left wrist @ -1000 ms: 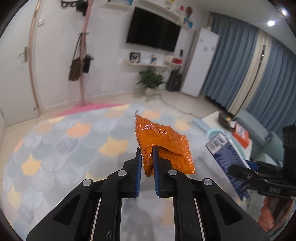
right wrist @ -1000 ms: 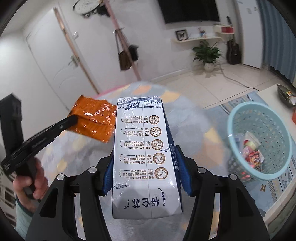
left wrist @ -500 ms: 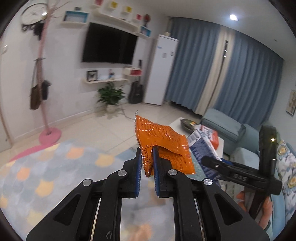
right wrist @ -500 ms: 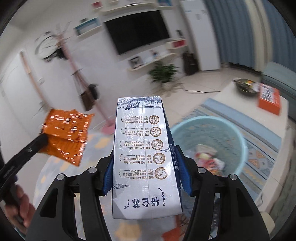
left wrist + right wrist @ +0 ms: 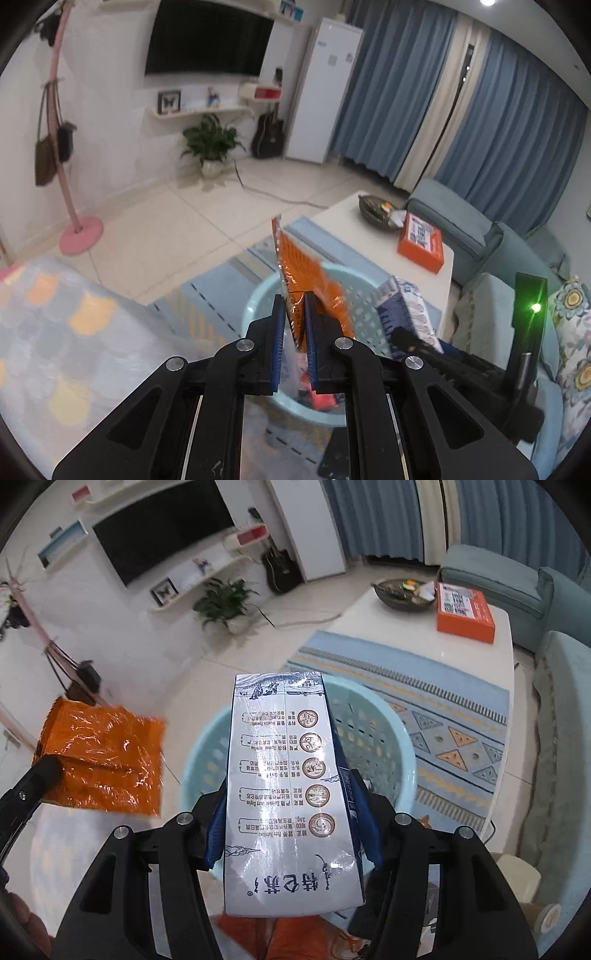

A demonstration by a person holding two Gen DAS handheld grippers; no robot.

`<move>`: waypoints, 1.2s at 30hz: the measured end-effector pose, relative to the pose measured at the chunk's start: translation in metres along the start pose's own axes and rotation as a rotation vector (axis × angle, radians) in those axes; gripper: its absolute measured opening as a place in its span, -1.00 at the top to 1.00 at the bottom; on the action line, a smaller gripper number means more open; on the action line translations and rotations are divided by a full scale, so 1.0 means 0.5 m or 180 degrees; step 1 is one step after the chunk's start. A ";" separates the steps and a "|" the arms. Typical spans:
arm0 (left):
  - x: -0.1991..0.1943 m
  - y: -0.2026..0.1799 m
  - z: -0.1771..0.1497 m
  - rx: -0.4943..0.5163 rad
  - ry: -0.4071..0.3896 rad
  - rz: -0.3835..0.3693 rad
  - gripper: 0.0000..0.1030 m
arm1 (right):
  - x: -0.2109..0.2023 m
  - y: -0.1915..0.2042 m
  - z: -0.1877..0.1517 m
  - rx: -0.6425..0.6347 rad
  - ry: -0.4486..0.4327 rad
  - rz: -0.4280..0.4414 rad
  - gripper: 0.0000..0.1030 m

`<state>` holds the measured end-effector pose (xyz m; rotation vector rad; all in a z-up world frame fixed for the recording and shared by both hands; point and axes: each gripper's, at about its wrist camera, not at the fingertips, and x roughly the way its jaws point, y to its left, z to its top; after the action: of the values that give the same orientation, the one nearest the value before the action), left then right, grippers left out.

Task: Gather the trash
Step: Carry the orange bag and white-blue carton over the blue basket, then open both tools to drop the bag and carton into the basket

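The left tongs (image 5: 294, 314) are pressed together on an orange wrapper (image 5: 295, 280), which stands edge-on above the near rim of a pale blue basket (image 5: 258, 295) on the floor. In the right wrist view the same wrapper (image 5: 107, 757) appears flat and crinkled, off to the left of the basket (image 5: 373, 734) and held beside it. The right tongs (image 5: 291, 819) pinch a white and blue milk carton (image 5: 291, 794) by its 2 sides, the carton pointing out over the basket's open mouth. Some colourful trash lies in the basket's bottom. Behind the basket is a patterned blue rug (image 5: 443, 701), and a white bench (image 5: 424, 627) carrying an orange box (image 5: 463, 611) and a dark bowl (image 5: 402, 594).
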<state>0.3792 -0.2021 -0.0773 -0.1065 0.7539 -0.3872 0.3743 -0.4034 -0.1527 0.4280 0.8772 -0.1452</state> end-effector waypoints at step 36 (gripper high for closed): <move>-0.304 0.061 -0.111 -0.0050 -0.0419 -0.0122 -0.54 | -0.302 0.163 -0.138 -0.0820 -0.0535 0.0579 -0.42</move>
<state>0.2501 -0.1137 -0.0266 -0.1600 0.6257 -0.4068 0.2533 -0.3082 -0.0506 0.2486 0.6771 0.0977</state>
